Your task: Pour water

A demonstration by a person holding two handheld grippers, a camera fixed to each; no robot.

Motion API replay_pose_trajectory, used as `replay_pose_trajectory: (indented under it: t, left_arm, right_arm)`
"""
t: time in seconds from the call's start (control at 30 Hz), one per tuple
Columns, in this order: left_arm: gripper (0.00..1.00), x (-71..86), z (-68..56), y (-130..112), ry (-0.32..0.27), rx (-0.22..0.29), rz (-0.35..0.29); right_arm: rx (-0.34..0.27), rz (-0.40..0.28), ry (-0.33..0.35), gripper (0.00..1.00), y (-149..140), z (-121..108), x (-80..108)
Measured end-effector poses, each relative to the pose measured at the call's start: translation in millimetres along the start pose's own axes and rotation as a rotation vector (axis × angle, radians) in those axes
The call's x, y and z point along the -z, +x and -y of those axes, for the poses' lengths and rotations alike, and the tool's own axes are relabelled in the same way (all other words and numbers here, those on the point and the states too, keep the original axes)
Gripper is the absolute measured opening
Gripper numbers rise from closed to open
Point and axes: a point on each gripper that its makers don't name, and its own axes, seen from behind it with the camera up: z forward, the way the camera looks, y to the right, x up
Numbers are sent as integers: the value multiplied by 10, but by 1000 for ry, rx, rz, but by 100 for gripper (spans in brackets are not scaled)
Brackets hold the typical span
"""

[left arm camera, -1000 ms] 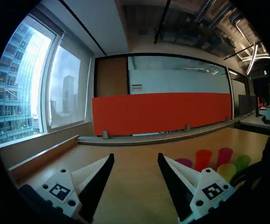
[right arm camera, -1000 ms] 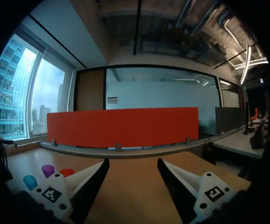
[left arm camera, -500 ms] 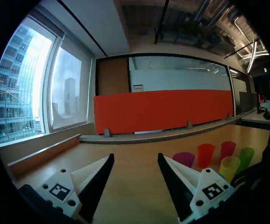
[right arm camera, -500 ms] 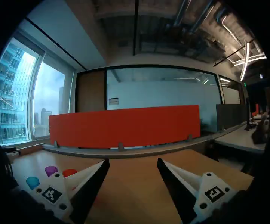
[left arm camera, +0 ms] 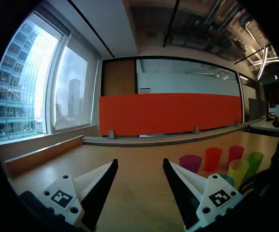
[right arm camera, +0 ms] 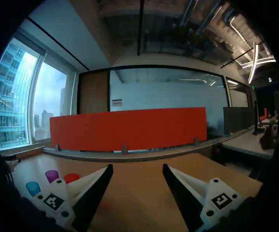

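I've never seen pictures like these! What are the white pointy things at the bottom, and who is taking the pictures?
The pointy things are the fingers of two grabbing tools; a person holds one in each hand. A camera rides on each tool, looking forward past its fingers. One picture comes from the left gripper, the other from the right gripper. Both are open and hold nothing. Below them is a wooden table with a bunch of coloured cups standing on it. Behind is an orange divider.
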Motion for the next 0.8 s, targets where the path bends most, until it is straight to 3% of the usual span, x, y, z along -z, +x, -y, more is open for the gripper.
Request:
replay_pose_trajectory:
  t: [0.8]
  left_arm:
    - [86,19,-3,-117,-1,27,8]
  right_arm:
    - [-3,3,0,99,21,6,5]
